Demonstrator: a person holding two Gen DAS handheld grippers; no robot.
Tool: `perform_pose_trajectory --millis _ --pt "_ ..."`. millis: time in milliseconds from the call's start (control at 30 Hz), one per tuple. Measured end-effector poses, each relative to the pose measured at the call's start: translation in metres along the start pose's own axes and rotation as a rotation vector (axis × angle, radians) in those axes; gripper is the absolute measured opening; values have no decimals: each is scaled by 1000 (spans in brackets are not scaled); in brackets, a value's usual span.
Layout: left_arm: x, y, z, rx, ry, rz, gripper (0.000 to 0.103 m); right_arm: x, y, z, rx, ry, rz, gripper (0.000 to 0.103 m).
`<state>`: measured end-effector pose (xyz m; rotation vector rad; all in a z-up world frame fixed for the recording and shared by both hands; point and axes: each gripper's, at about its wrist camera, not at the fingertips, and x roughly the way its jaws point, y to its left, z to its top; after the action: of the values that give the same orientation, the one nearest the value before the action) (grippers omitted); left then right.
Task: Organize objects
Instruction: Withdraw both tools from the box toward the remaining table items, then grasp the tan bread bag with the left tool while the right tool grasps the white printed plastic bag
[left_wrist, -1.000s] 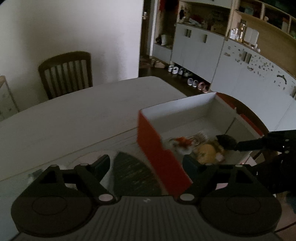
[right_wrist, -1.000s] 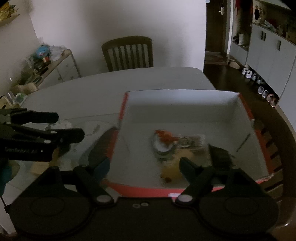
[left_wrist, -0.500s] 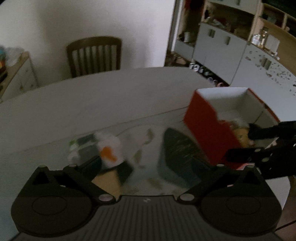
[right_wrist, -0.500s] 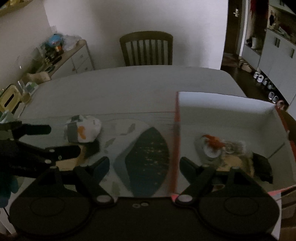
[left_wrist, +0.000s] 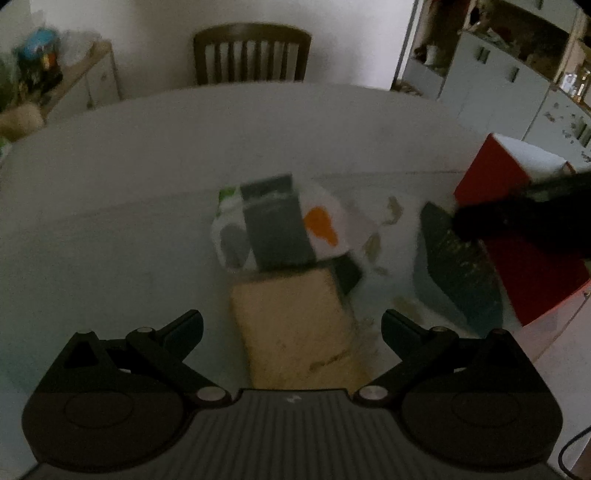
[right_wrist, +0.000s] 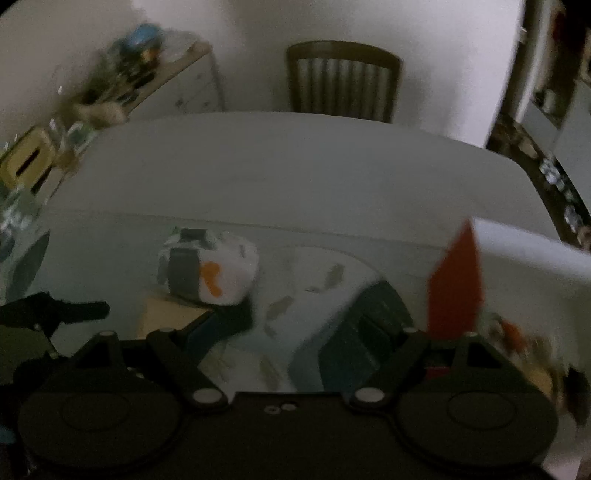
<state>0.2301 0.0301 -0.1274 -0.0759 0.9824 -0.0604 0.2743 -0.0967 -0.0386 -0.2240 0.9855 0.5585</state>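
Left gripper (left_wrist: 291, 325): jaws spread wide, empty, touching nothing, hovering above the glass-topped table (left_wrist: 110, 258). Between and just ahead of the jaws, a tan rectangular block (left_wrist: 295, 325) lying flat. Beyond its far end, a white rounded pouch (left_wrist: 280, 229) with grey and orange patches and a grey band across it, overlapping the block's far edge. Tucked under the pouch on the right, a small dark piece (left_wrist: 347, 273), too blurred to identify. Right of the jaws, a dark pointed leaf-shaped patch (left_wrist: 458, 266) on the tabletop, and past it the red box (left_wrist: 491, 188) with its white inside, near the table's right edge. In front of the box, the right gripper (left_wrist: 480, 218), dark and blurred. Right gripper (right_wrist: 306, 332) in its own view: jaws likewise spread wide, pinching nothing. Ahead and left of these jaws, the pouch (right_wrist: 210, 269) on the block (right_wrist: 162, 317); ahead and right, the box's red wall (right_wrist: 458, 288), with small blurred items inside at far right. Farthest back, a wooden chair (left_wrist: 251, 55) against the wall.
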Motion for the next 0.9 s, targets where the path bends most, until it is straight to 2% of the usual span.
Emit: perform_pose_trajectory --millis 367,667,900 --pt "25 4 -11 -45 71 -2 103 61 51 29 -167 69 44 83" --pt "35 -1 -13 -41 97 -7 103 97 66 40 -292 135 71 83" --pt "38 -10 -14 -4 100 7 103 127 79 39 -322 183 82 84"
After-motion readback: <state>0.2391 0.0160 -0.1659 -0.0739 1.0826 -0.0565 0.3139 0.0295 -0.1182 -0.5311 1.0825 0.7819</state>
